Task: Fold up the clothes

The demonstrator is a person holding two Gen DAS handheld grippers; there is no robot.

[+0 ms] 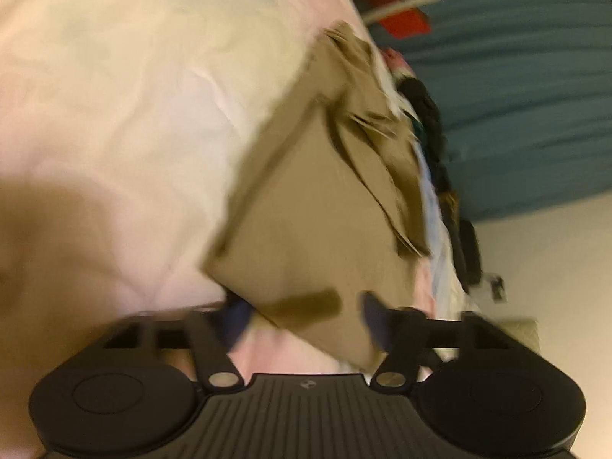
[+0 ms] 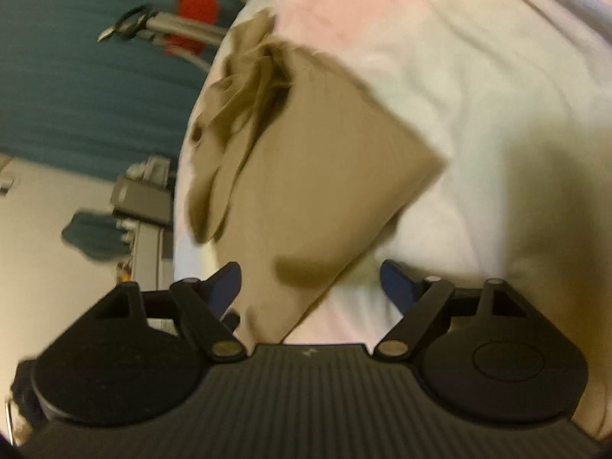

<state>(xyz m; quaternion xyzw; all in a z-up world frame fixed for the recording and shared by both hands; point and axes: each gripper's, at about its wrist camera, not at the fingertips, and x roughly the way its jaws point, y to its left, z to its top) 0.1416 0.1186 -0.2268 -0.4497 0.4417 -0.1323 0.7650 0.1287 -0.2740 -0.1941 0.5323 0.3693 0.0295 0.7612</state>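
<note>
Left wrist view: left hand-held gripper point(image 1: 304, 315) spread wide, grasping nothing; tan garment point(image 1: 321, 206) lies on bed point(image 1: 114, 95), near corner between fingers. Clothes pile point(image 1: 432, 145) at far right edge.

Right wrist view: right hand-held gripper point(image 2: 310, 281) released, garment's near edge between fingers, far end bunched.

Risk: pinching single layer, fold skews; motion blur hides edges.

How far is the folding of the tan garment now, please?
Partly done: the tan garment lies on the pale sheet with its near part flat and straight-edged, as if folded. In hand: nothing; the left gripper and right gripper are both open. Left: its far end is bunched, and other clothes wait at the bed's edge.
</note>
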